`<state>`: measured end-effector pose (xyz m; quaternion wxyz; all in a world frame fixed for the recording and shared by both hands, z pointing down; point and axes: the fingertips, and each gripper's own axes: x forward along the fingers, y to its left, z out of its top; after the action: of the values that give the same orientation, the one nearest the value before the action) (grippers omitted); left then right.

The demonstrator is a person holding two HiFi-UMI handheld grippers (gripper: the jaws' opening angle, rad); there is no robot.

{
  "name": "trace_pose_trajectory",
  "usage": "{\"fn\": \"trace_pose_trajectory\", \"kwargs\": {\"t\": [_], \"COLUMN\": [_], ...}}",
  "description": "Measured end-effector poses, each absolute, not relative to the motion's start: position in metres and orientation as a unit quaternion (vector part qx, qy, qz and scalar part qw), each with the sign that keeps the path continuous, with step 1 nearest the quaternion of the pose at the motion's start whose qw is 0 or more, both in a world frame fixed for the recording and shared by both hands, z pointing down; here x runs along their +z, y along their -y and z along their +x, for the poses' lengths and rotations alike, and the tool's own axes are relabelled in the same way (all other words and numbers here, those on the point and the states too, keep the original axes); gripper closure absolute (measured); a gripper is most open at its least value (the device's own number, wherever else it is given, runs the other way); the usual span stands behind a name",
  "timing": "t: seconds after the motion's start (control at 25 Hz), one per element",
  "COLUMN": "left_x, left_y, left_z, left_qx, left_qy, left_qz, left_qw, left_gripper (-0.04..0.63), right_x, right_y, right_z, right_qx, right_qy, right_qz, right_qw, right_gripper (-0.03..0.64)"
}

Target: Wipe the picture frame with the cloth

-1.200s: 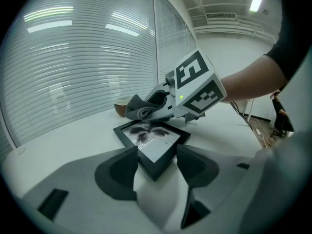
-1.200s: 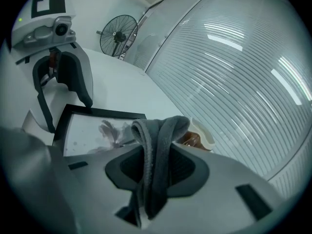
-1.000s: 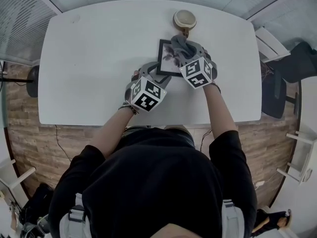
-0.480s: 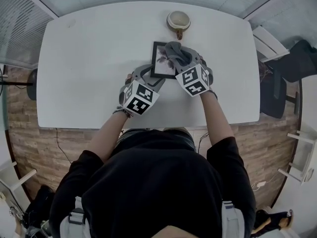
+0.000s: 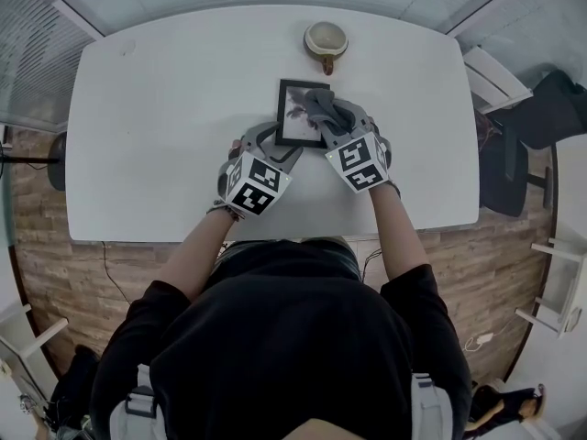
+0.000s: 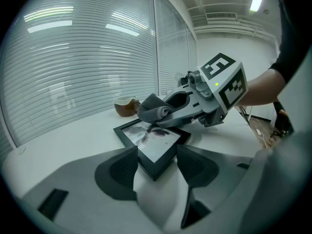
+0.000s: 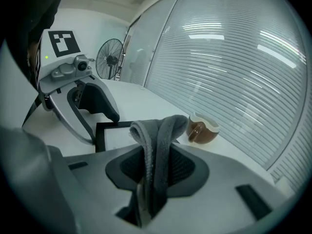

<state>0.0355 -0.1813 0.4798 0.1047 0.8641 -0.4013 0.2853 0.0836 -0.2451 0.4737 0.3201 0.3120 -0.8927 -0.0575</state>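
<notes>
The right gripper [image 7: 157,165] is clenched on a folded grey cloth [image 7: 158,128], which is pressed to the right side of the black picture frame [image 5: 291,117]. The frame lies flat on the white table [image 5: 165,108]. The left gripper [image 6: 156,156] clamps the frame's near corner between wide-set jaws. Black-and-white square markers cover the 2 cubes.

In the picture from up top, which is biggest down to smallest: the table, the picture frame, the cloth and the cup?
1. The table, by far the biggest.
2. The picture frame, even though it is partly covered.
3. The cloth and the cup look about the same size, so I won't rank them.
</notes>
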Motion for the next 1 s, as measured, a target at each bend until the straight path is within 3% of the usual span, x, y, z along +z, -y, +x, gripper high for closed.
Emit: {"fn": "trace_pose_trajectory", "kwargs": {"t": [1.0], "left_x": [0.479], "left_y": [0.182], "left_z": [0.036], "left_qx": [0.286], "left_qy": [0.4], "left_qz": [0.864], "left_qw": [0.107], "left_gripper": [0.334], "right_x": [0.469], "right_y": [0.212], "right_z": [0.093], "right_qx": [0.008], "right_qy": [0.898], "right_qz": [0.321], "right_qw": [0.301], "right_gripper": [0.509]}}
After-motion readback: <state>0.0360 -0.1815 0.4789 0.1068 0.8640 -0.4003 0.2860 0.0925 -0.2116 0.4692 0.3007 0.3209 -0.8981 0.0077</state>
